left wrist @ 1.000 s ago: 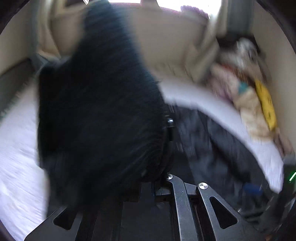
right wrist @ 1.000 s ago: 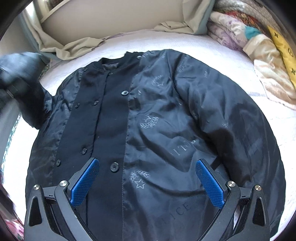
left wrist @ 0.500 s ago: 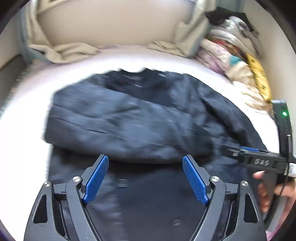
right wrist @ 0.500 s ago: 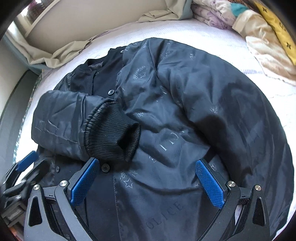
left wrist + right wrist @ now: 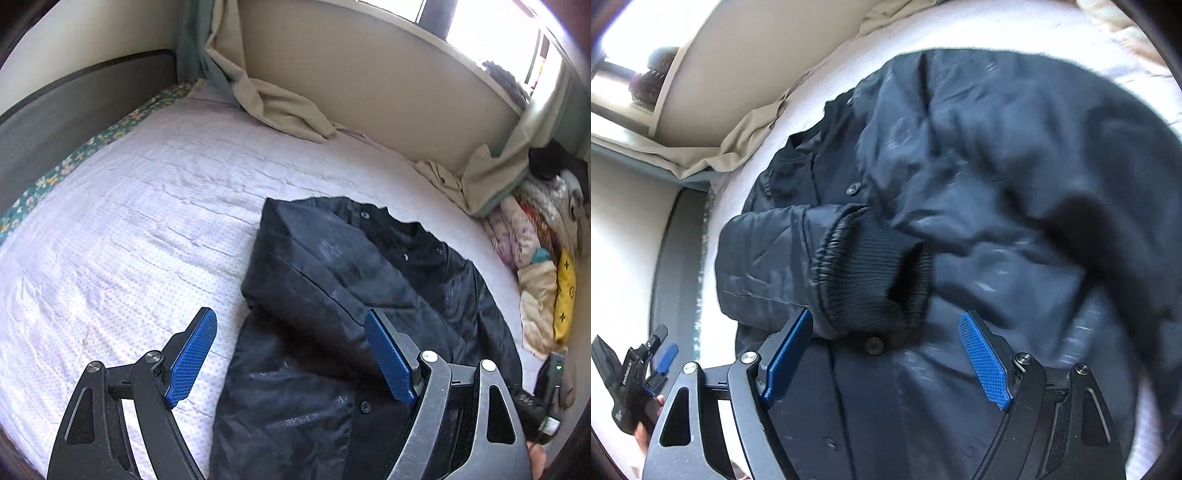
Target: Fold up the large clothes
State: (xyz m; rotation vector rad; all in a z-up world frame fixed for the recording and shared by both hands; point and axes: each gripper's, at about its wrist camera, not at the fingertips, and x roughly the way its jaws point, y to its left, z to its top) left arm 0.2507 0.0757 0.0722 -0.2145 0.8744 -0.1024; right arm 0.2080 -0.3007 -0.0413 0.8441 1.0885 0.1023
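Note:
A black padded jacket [image 5: 369, 295] lies front-up on the white bed sheet [image 5: 129, 221]. Its left sleeve [image 5: 768, 258] is folded across the chest, and the ribbed cuff [image 5: 871, 269] lies near the button placket. My left gripper [image 5: 291, 365] is open and empty, above the jacket's left edge near the hem. My right gripper [image 5: 886, 365] is open and empty, low over the jacket just below the cuff. The left gripper also shows at the lower left of the right wrist view [image 5: 646, 369]. The jacket's right side [image 5: 1052, 184] looks bunched and blurred.
A beige curtain [image 5: 280, 107] drapes onto the bed's far edge under the window. A pile of folded blankets and clothes [image 5: 543, 251] sits at the right end. A dark bed frame [image 5: 74, 110] runs along the left. The right hand-held gripper shows at the left wrist view's right edge [image 5: 550, 391].
My left gripper let go of the sleeve, which now lies folded across the chest, and drew back to the left. My right gripper moved down closer to the cuff.

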